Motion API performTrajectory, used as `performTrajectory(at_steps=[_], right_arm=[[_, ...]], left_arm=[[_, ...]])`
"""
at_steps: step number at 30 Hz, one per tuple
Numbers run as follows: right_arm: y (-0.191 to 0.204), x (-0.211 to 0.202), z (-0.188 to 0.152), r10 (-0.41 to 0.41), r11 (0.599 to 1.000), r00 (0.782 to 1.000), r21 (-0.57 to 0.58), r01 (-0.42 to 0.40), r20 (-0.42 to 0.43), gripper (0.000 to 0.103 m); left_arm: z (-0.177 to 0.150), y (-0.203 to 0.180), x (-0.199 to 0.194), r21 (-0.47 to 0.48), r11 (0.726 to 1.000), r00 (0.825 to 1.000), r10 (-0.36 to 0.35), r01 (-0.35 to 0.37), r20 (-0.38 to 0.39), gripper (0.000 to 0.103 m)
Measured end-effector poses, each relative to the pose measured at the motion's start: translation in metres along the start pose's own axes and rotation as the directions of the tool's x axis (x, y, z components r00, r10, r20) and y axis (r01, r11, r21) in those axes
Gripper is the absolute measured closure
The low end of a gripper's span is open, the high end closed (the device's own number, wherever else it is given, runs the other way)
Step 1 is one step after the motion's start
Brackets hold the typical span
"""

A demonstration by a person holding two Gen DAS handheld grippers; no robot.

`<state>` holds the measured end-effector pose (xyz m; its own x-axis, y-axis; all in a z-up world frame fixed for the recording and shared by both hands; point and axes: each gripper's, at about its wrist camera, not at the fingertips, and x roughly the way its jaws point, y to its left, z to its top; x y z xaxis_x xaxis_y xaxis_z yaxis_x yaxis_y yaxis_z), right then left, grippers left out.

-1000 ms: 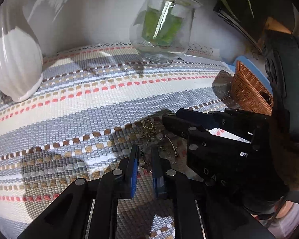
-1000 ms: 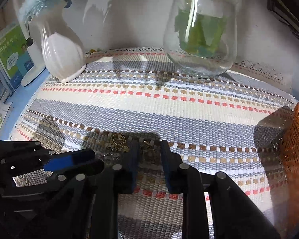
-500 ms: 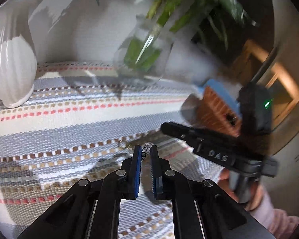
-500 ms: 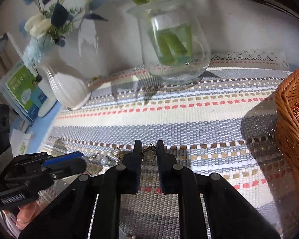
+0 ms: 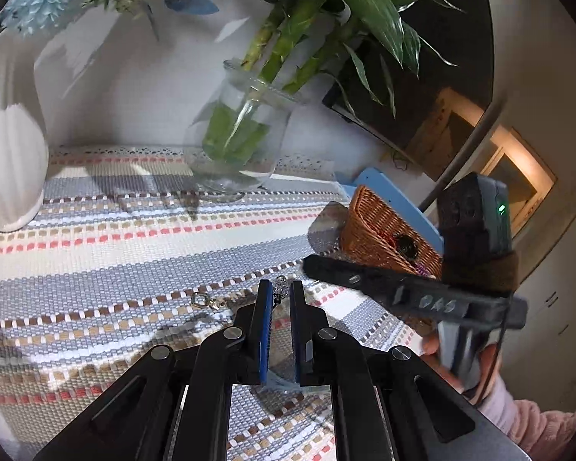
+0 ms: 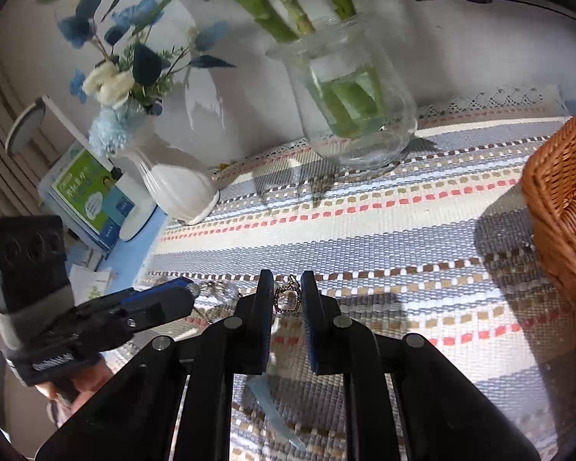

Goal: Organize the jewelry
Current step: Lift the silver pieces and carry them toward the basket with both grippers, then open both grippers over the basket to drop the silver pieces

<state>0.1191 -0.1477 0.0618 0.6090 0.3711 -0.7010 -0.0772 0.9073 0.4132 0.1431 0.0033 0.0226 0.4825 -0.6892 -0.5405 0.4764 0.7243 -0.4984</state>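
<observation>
Clear beads, one earring (image 5: 279,286), sit pinched in my left gripper (image 5: 277,292), and a gold square pendant (image 6: 287,299) sits nipped in my right gripper (image 6: 286,288), both lifted off the woven mat (image 6: 384,230), I'd guess for the wicker basket (image 6: 564,207) at the right. One gold clasp (image 5: 202,300) waits on the mat; two vases behind, one glass (image 5: 238,146), one white (image 5: 7,176).

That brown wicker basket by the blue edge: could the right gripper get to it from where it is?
Probably yes. The right gripper, holding a gold square pendant, has only bare striped woven mat between it and the brown wicker basket; the glass vase stands farther back.
</observation>
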Motion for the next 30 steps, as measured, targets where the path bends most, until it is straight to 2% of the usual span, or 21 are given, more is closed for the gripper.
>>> performTrajectory(at_steps=[8,12,15,20,23,26,30], right_arm=[[-0.018,-0.047,-0.008,0.058,0.996,0.998,0.073,-0.060,0.029,0.086],[-0.029,-0.082,-0.022,0.078,0.990,0.995,0.115,-0.085,0.064,0.086],[-0.033,-0.110,-0.027,0.062,0.991,0.994,0.113,-0.072,0.089,0.086],[-0.050,-0.169,-0.032,0.000,0.994,0.988,0.110,-0.018,0.155,0.086],[-0.064,-0.205,-0.035,-0.084,0.992,0.977,0.109,0.063,0.198,0.086],[-0.085,-0.235,-0.041,-0.183,0.978,0.959,0.138,0.156,0.216,0.086],[-0.115,-0.265,-0.055,-0.270,0.954,0.938,0.194,0.230,0.217,0.086]], left_arm=[[-0.002,0.003,0.001,-0.015,1.000,1.000,0.011,-0.011,-0.006,0.095],[-0.003,-0.014,0.002,0.041,0.999,1.000,-0.014,0.014,-0.007,0.095],[0.000,-0.028,0.003,0.036,0.998,0.998,-0.052,0.053,-0.034,0.095],[0.014,-0.075,-0.006,0.116,0.992,0.998,-0.040,0.045,-0.042,0.095],[0.023,-0.109,-0.006,0.169,0.984,0.997,-0.055,0.062,-0.045,0.095],[0.031,-0.152,0.006,0.224,0.969,0.994,-0.091,0.102,-0.057,0.095],[0.035,-0.202,0.033,0.265,0.949,0.984,-0.153,0.173,-0.093,0.095]])
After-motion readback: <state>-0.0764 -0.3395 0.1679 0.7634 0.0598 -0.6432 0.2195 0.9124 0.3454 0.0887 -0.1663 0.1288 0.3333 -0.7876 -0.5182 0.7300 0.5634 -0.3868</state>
